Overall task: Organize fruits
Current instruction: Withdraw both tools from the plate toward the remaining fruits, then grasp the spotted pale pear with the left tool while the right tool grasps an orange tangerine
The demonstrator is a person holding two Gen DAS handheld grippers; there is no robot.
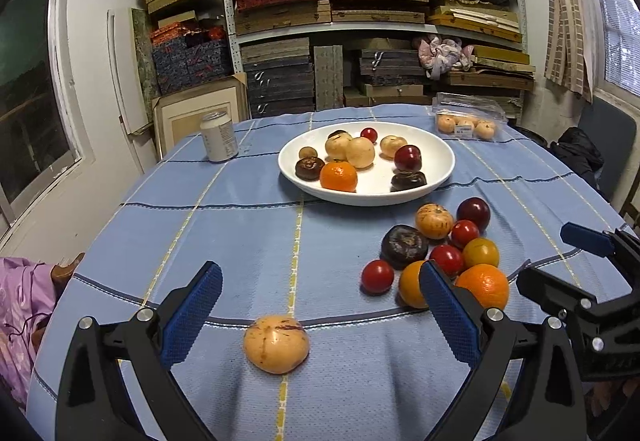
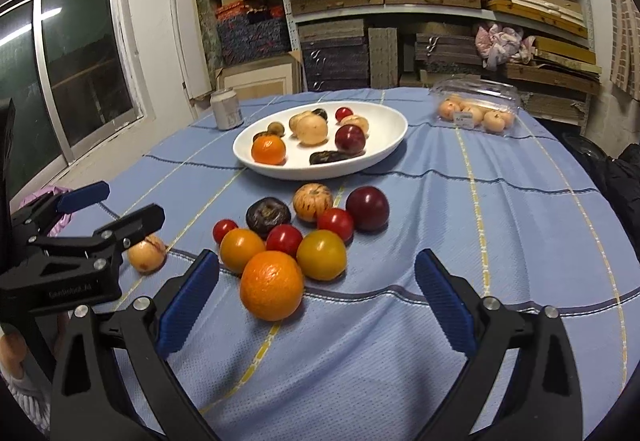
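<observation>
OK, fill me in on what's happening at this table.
A person is sorting fruit with two handheld grippers. Both are open and empty: the left gripper sits around a pale speckled round fruit, the right gripper near a large orange. Several fruits already lie in the white oval plate; a cluster remains on the blue tablecloth.

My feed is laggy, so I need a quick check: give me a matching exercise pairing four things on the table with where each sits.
1. pale streaked fruit
2. white plate
3. soda can
4. clear clamshell box

A. far right of the table
B. far left, beside the plate
C. between the left gripper's open fingers
D. middle of the table, holding fruit

Pairs: 1-C, 2-D, 3-B, 4-A
</observation>
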